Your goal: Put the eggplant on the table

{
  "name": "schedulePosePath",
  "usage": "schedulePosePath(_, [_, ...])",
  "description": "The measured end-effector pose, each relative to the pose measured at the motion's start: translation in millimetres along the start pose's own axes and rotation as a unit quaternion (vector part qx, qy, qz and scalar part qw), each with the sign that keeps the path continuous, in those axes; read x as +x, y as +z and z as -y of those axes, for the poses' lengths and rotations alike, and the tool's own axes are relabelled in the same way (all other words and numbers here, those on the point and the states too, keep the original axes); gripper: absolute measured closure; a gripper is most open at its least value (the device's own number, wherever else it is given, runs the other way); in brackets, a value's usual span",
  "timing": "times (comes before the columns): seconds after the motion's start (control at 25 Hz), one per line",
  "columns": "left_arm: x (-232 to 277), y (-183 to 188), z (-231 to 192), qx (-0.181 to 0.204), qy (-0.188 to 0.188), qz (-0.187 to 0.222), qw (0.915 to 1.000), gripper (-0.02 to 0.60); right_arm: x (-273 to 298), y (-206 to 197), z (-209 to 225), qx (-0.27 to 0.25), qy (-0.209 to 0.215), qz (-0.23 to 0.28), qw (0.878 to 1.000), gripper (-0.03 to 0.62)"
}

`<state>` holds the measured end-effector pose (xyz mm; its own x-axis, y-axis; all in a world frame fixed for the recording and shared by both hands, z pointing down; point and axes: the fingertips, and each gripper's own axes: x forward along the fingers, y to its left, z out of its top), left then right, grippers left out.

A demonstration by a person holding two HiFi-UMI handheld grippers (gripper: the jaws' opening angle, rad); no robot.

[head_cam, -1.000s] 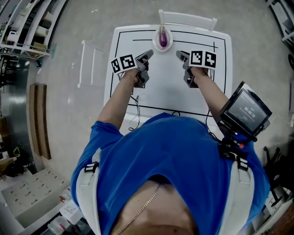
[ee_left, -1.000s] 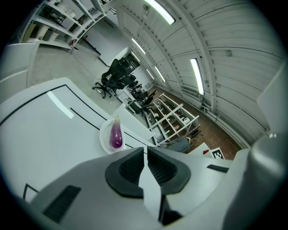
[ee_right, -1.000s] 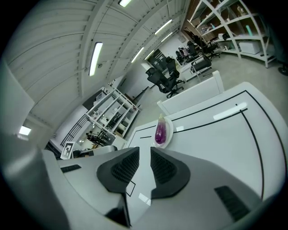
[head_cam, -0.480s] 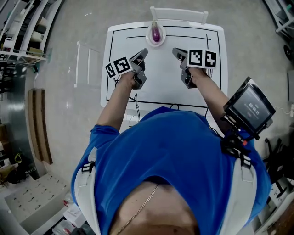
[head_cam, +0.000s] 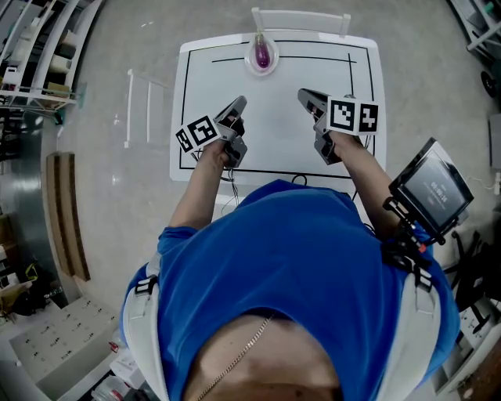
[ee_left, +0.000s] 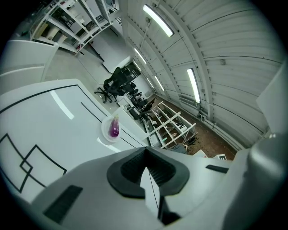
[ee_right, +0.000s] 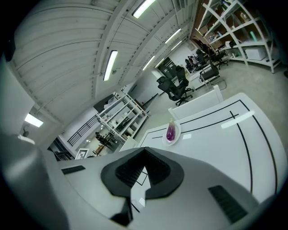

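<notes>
A small purple eggplant point(head_cam: 261, 55) lies in a white plate point(head_cam: 251, 64) at the far middle of the white table point(head_cam: 274, 141). My left gripper point(head_cam: 238, 103) is held over the table to the near left of the plate. My right gripper point(head_cam: 303, 95) is held to the plate's near right. Both point toward the far edge, well short of the plate, with their jaws closed and nothing between them. In the left gripper view the eggplant point(ee_left: 114, 129) lies ahead, beyond the gripper point(ee_left: 145, 155). The right gripper view shows the eggplant point(ee_right: 170, 132) past the gripper point(ee_right: 145, 157).
Black lines mark a rectangle on the tabletop. A white chair point(head_cam: 300, 19) stands at the table's far edge. A screen device point(head_cam: 428, 188) is mounted by my right arm. Cables point(head_cam: 231, 186) hang at the near edge. A white rail frame point(head_cam: 145, 102) and shelving point(head_cam: 35, 55) stand left.
Both grippers have drawn back a little toward the person, away from the plate. The head view has shifted. The eggplant stays in the plate.
</notes>
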<state>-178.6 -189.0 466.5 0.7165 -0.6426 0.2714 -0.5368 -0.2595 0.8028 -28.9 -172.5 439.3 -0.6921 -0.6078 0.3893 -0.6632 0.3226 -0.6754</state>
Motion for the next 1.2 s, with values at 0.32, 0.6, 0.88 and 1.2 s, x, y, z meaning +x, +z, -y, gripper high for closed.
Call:
schedulePosePath(0.32, [-4, -3, 11, 0.005, -0.008, -0.001, 1.0000, 0.574, -8, -12, 6, 0.009, -0.004, -0.005, 1.000, 0.591])
schedulePosePath(0.6, [-7, 0, 15, 0.005, -0.007, -0.004, 1.0000, 0.574, -12, -10, 8, 0.008, -0.013, -0.002, 1.000, 0.592])
schedulePosePath(0.88, [-3, 1, 16, 0.008, -0.006, -0.009, 0.9999, 0.574, -11, -9, 5, -0.001, -0.014, -0.003, 1.000, 0.592])
schedulePosePath(1.2, [0, -8, 18, 0.012, -0.007, -0.018, 0.9997, 0.574, -9, -16, 5, 0.002, -0.007, -0.006, 1.000, 0.592])
